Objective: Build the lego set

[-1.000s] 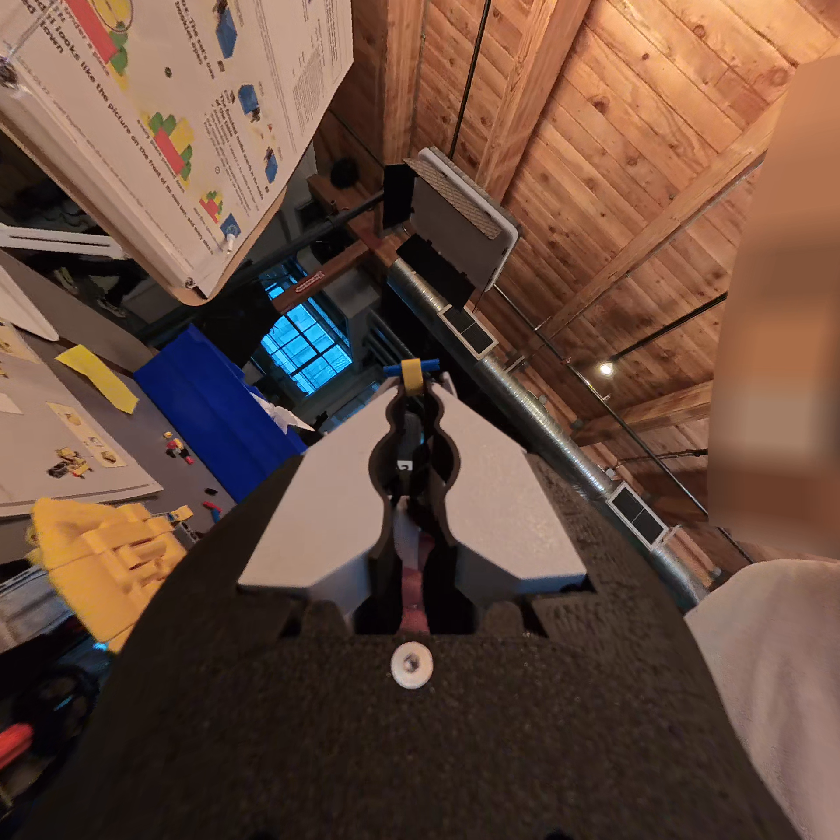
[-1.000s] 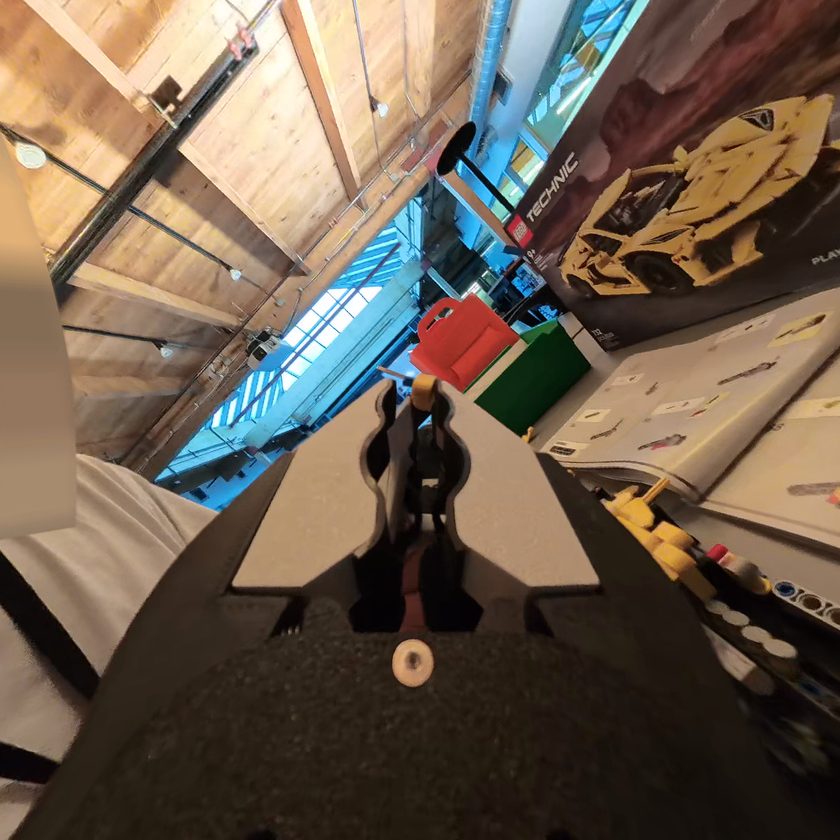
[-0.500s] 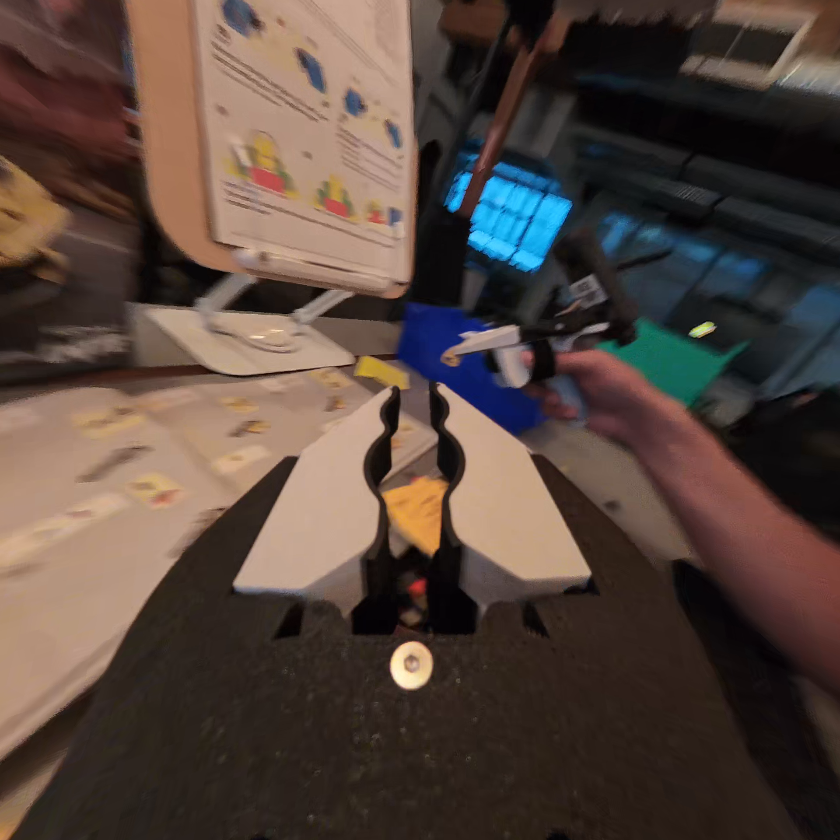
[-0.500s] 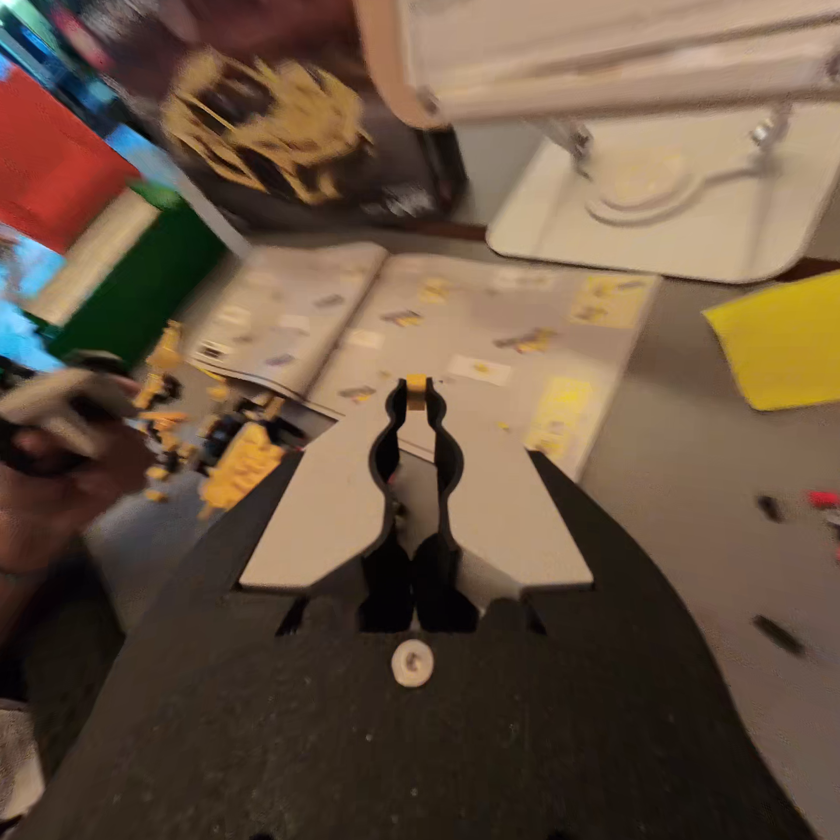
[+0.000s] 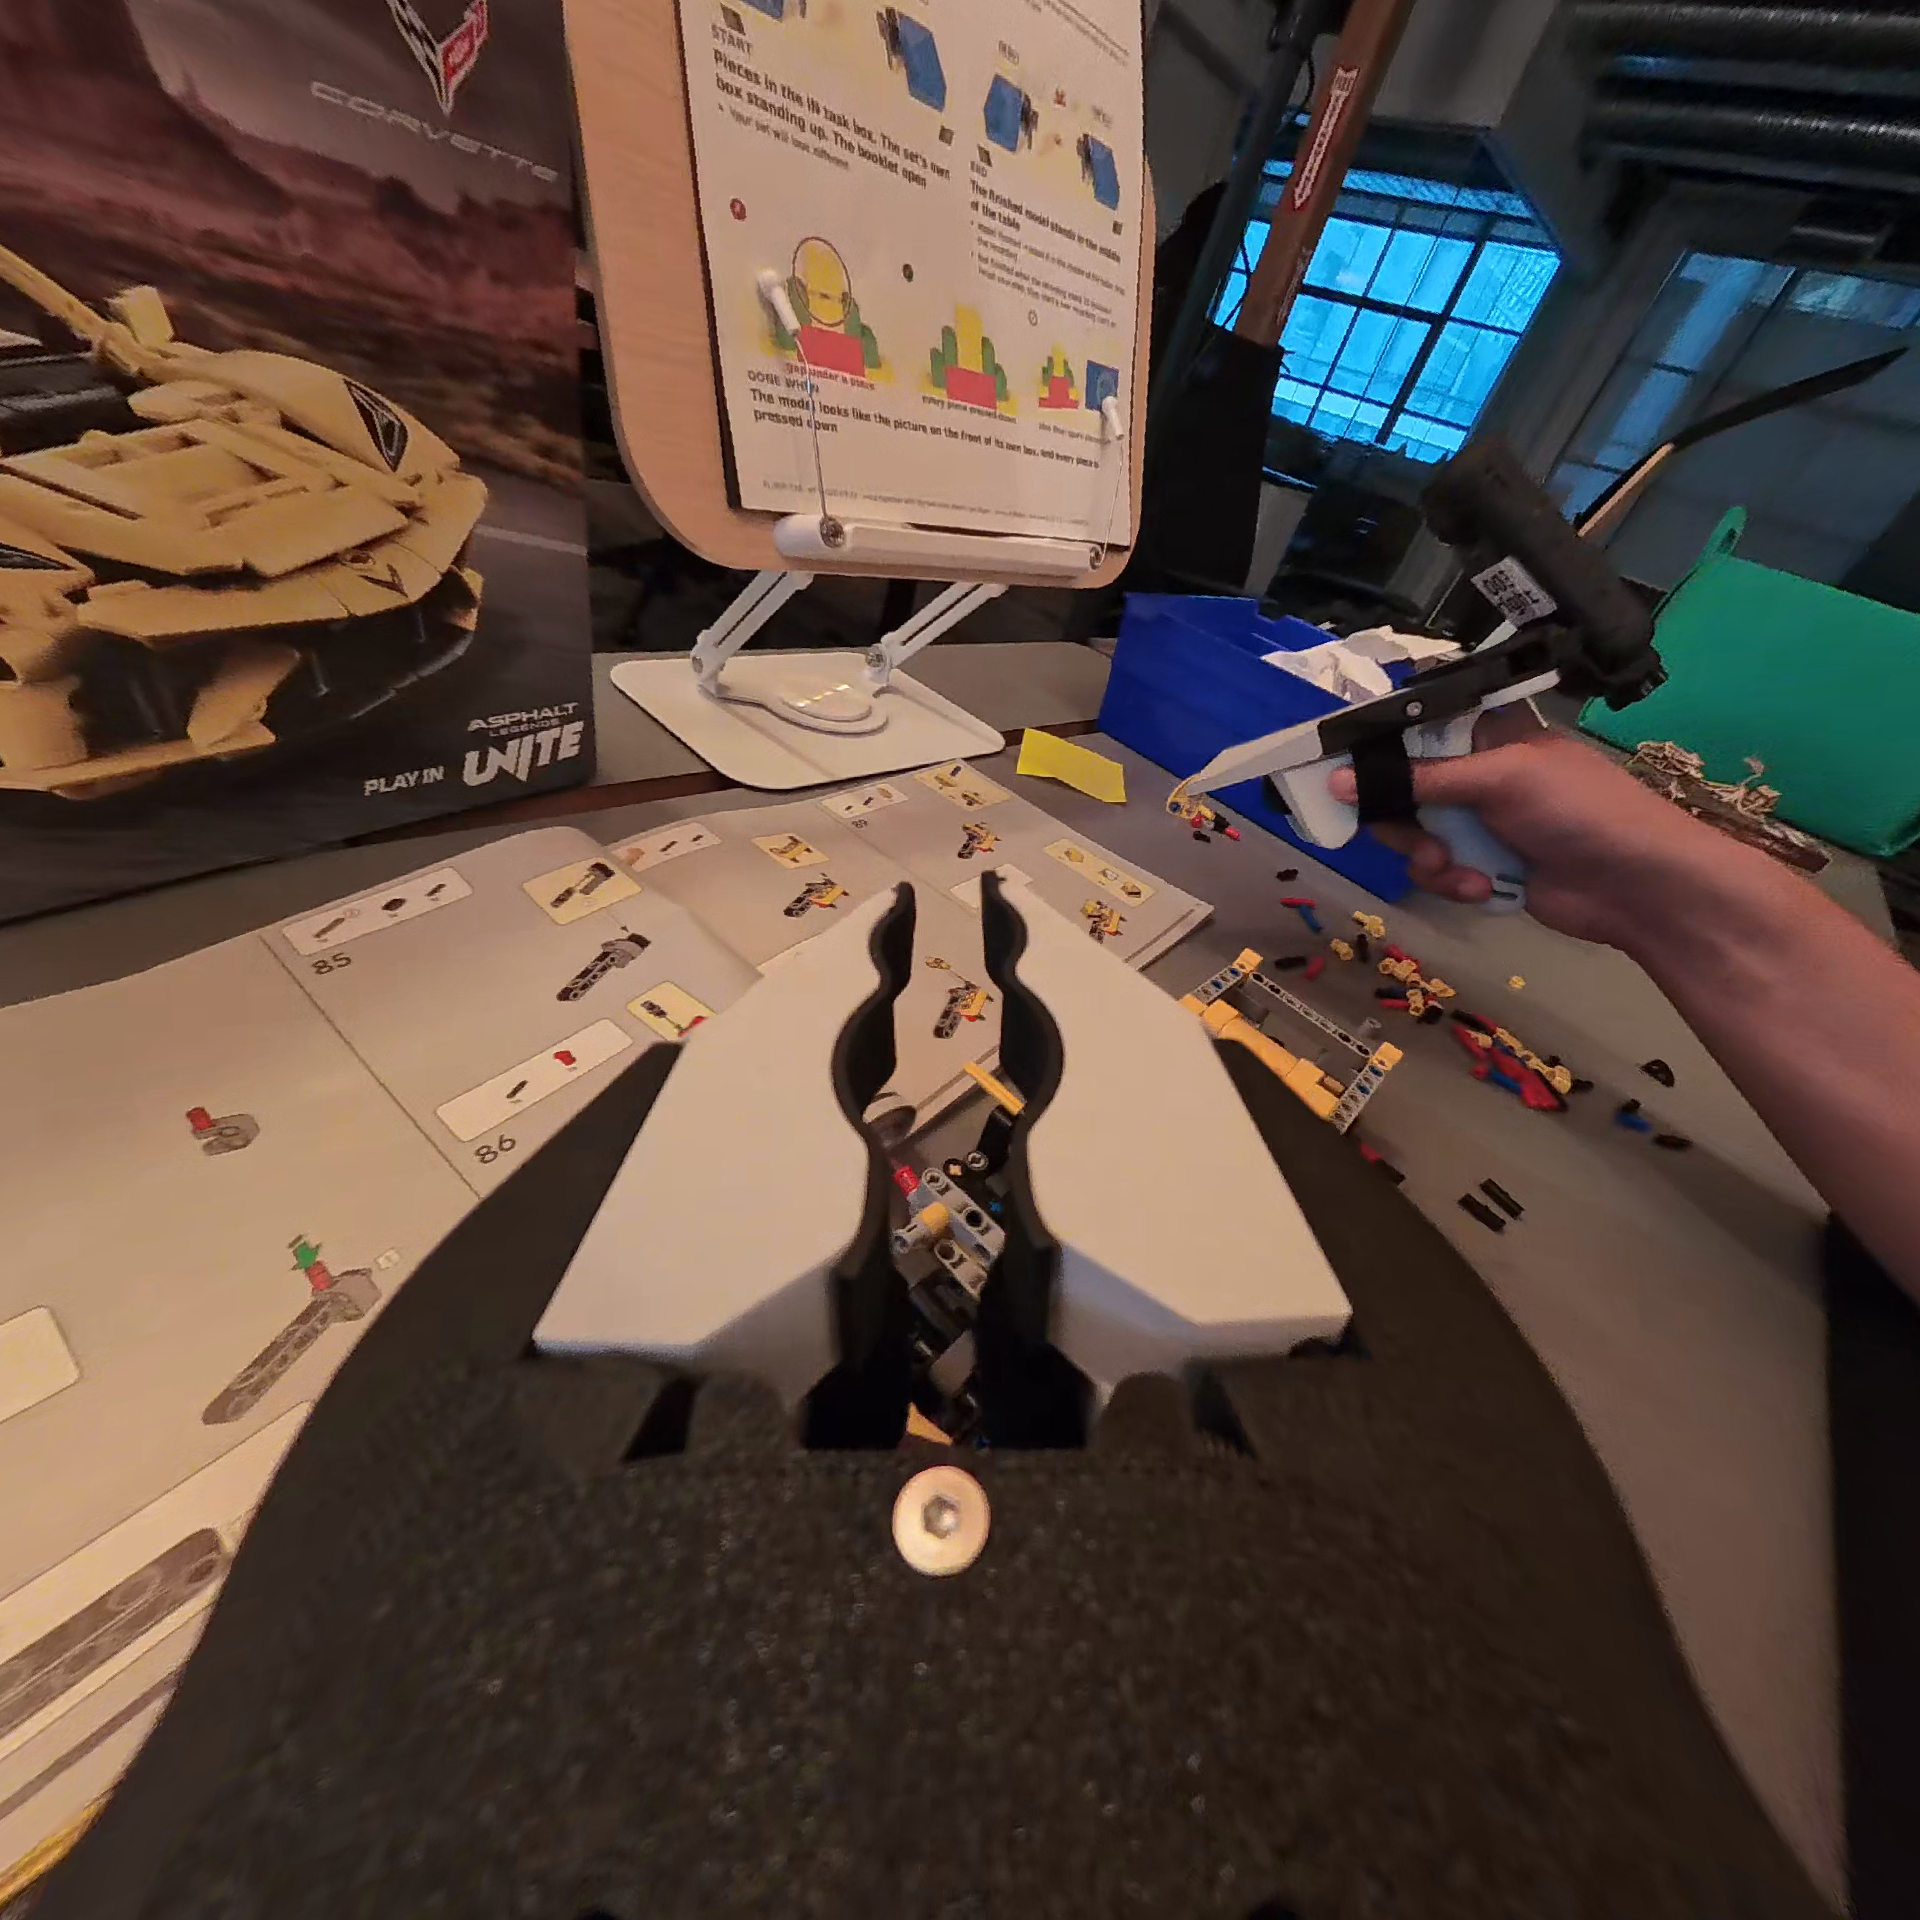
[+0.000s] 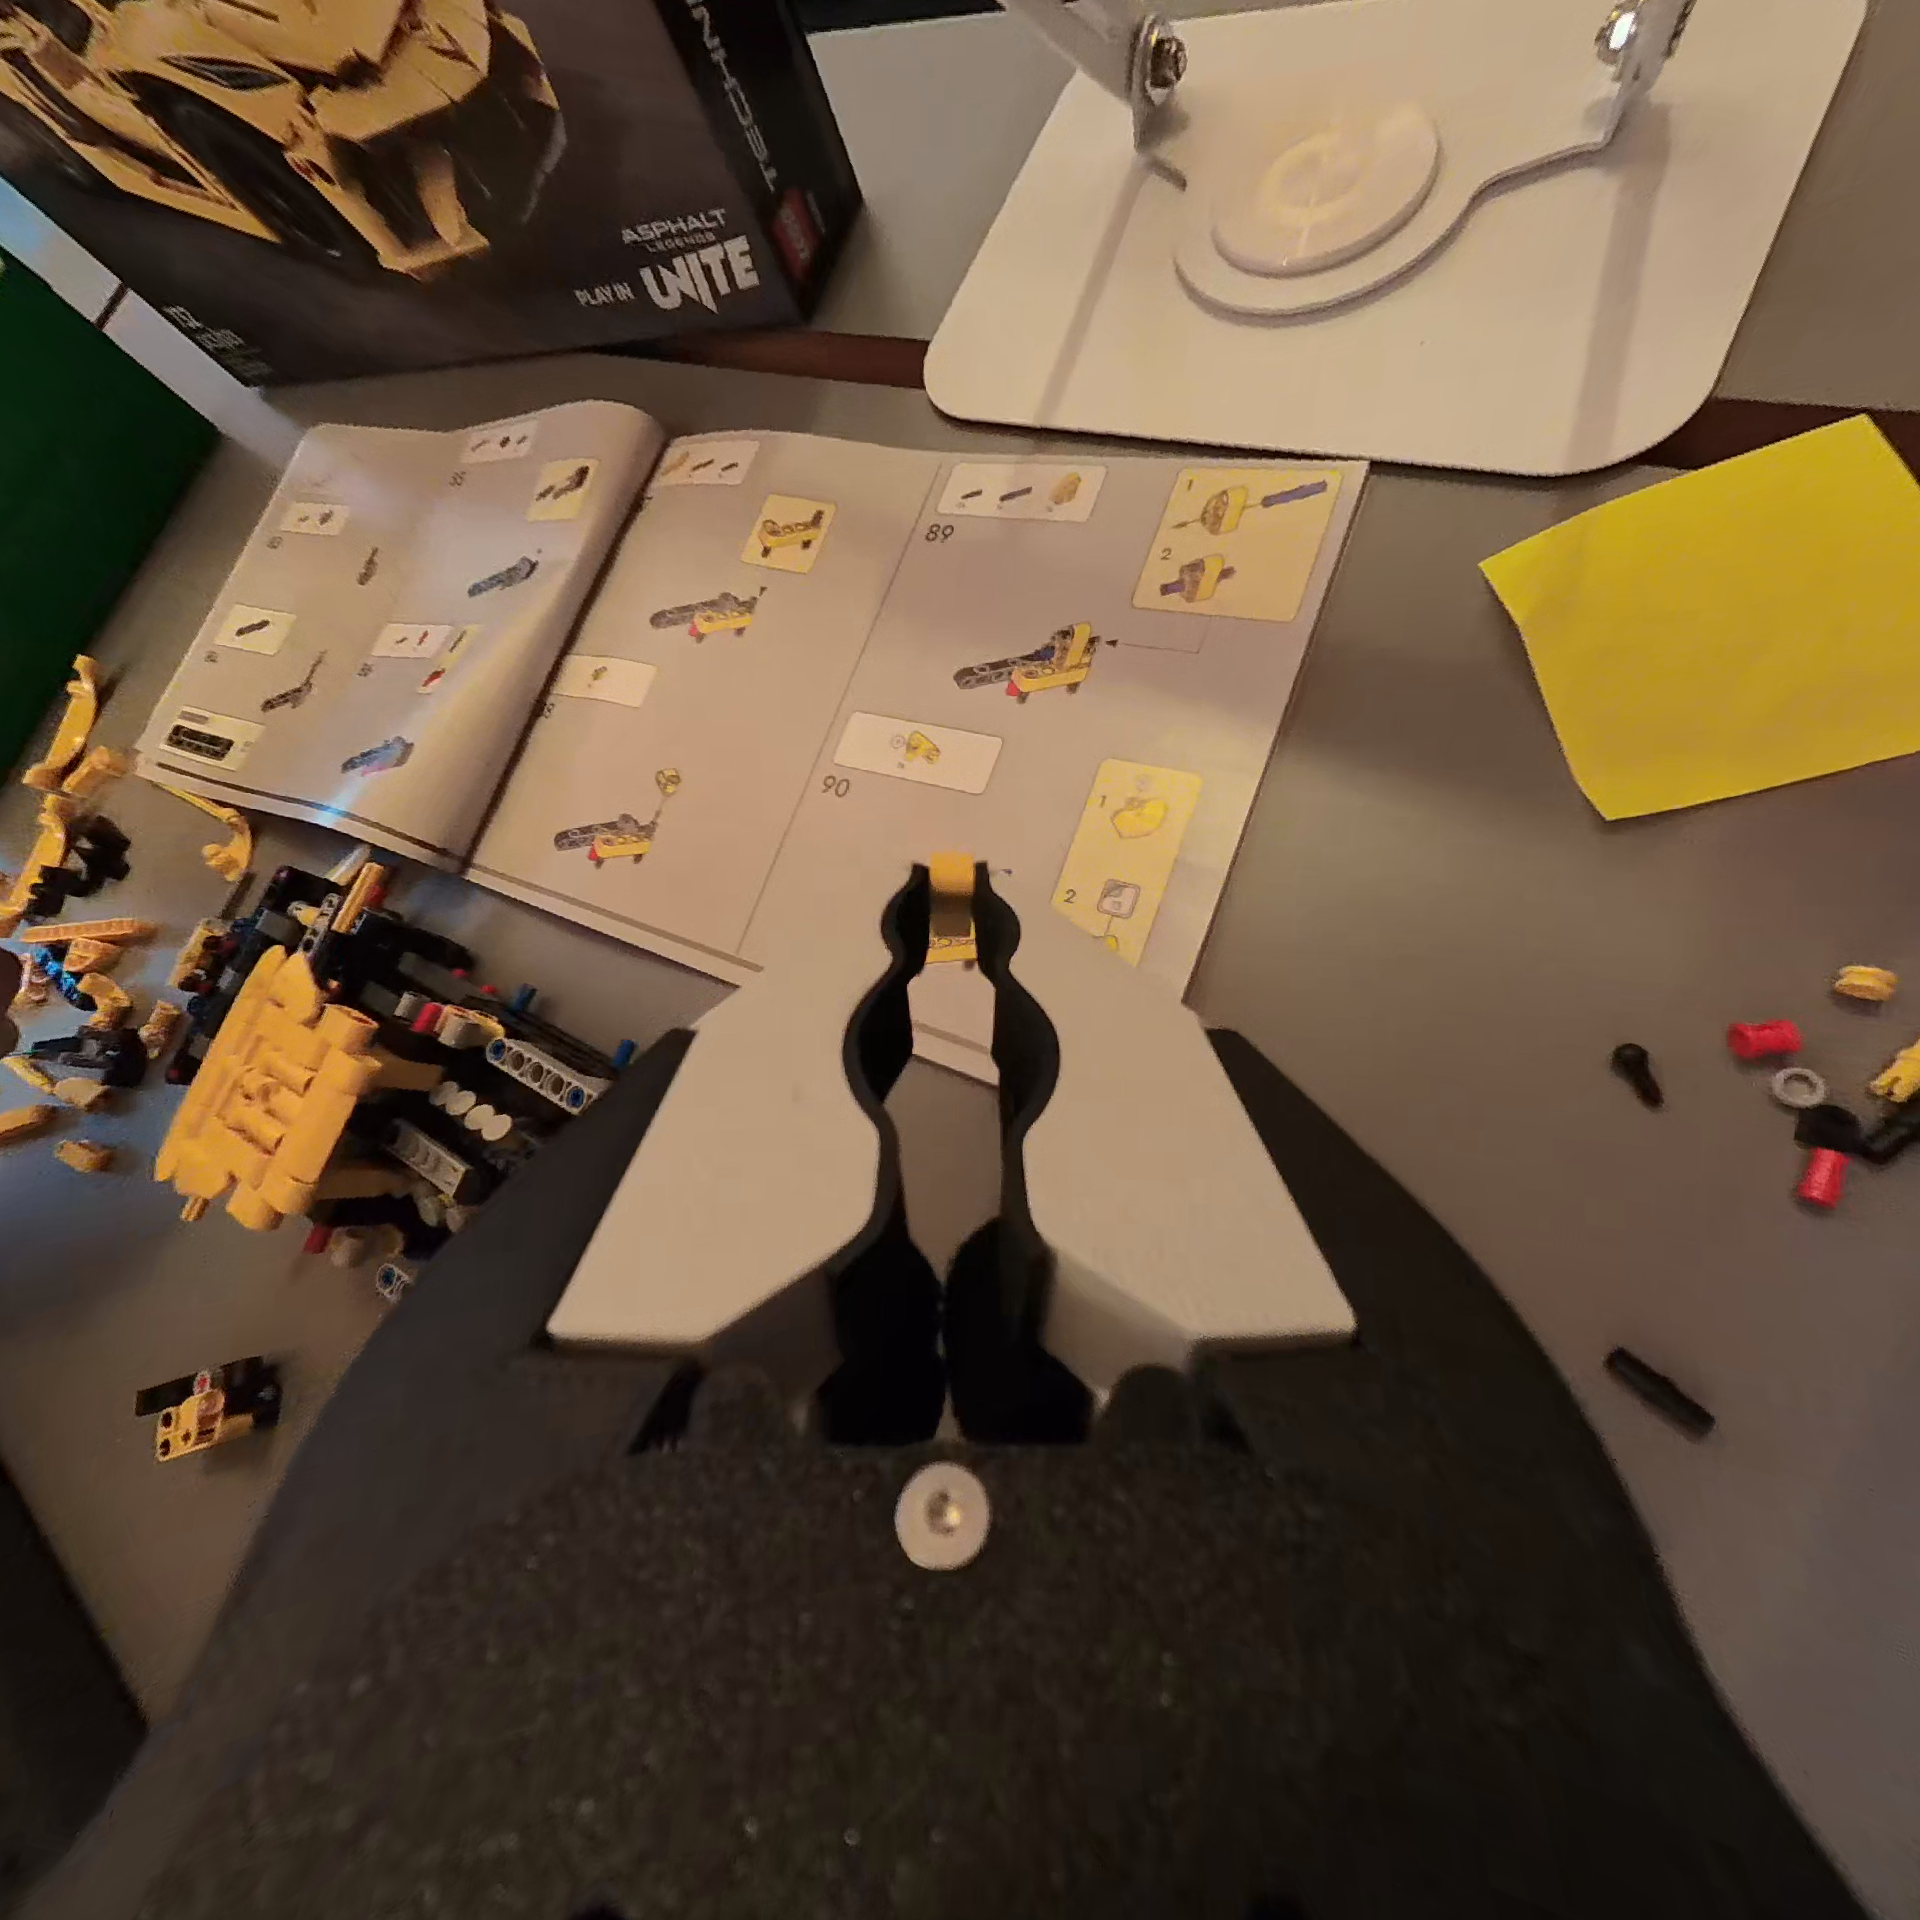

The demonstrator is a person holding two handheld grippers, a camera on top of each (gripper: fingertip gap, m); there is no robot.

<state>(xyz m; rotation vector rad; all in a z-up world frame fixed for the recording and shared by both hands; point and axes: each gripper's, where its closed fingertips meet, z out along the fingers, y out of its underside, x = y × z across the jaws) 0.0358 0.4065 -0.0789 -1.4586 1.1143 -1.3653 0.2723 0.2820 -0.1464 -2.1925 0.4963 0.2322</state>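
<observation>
Left wrist view: the left gripper (image 5: 943,904) hangs over the open booklet (image 5: 436,997) on the bench (image 5: 1558,1278). Its jaws stand a narrow gap apart with nothing between the tips. Through the gap, lower down, part of a grey and yellow assembly (image 5: 940,1216) shows beneath the gripper; whether the jaws touch it I cannot tell. To the right lie a yellow frame (image 5: 1294,1039) and a scatter of loose pieces (image 5: 1434,987). Farther right a hand (image 5: 1538,831) holds the right gripper (image 5: 1195,795), tips low near a blue bin (image 5: 1195,675). The set box (image 5: 260,468) and a sheet stand (image 5: 883,291) are at the back.

Right wrist view: the right gripper (image 6: 951,883) has its jaws closed on a small yellow piece (image 6: 951,899), pinched at the very tips above the booklet's (image 6: 727,644) right page. The half-built car (image 6: 301,1091), yellow and black, lies to the left just off the booklet, with loose yellow parts around it. A yellow note (image 6: 1714,613) and a few red and black pins (image 6: 1808,1101) lie to the right.

Judgement: the work looks mid-build, at a sub-assembly step, with the yellow piece in hand and waiting to be fitted. The next move likely calls for the left gripper to seize and steady the mating part while the right lines the yellow piece up and presses it home. The grip is slight, at the tips only, so a skewed push could twist the piece loose.
</observation>
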